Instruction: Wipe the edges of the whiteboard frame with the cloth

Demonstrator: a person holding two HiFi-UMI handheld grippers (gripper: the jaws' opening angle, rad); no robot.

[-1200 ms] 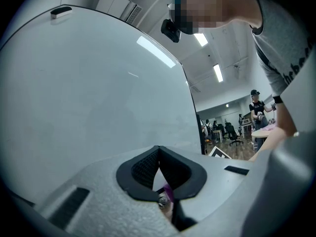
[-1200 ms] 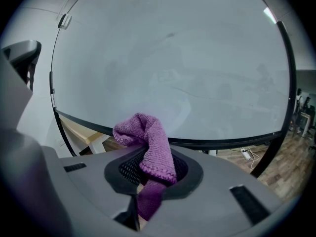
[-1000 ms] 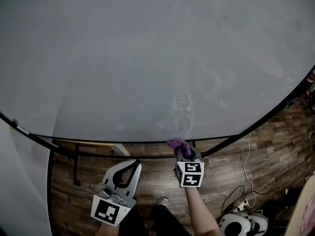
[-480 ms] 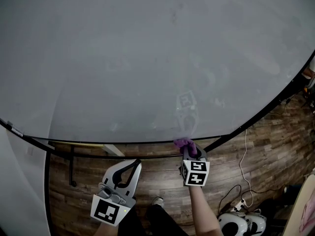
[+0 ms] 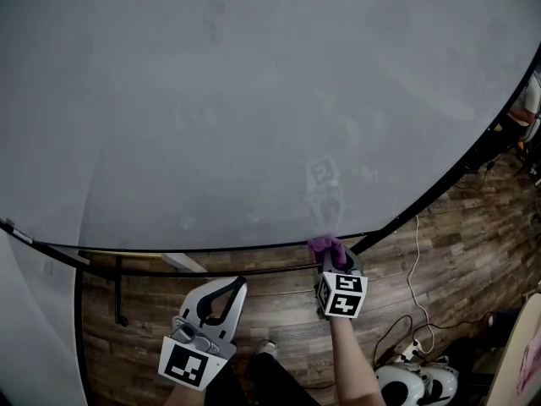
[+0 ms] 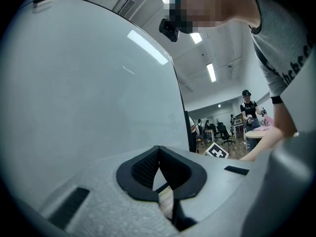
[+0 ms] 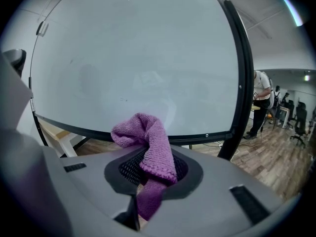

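The whiteboard fills the head view, its black frame curving along the bottom. My right gripper is shut on a purple cloth, which rests against the bottom frame edge just left of the lower right corner. In the right gripper view the cloth bulges up from the shut right gripper, with the bottom frame bar and right frame bar beyond it. My left gripper hangs below the board, away from the frame. In its own view the left gripper is shut with nothing in it.
Below the board there is a wooden floor with cables and a white device at the lower right. Black stand bars run under the board at the left. People and office chairs are in the background.
My right gripper has slid to the right along the bottom frame edge with the cloth. The left gripper has barely moved.
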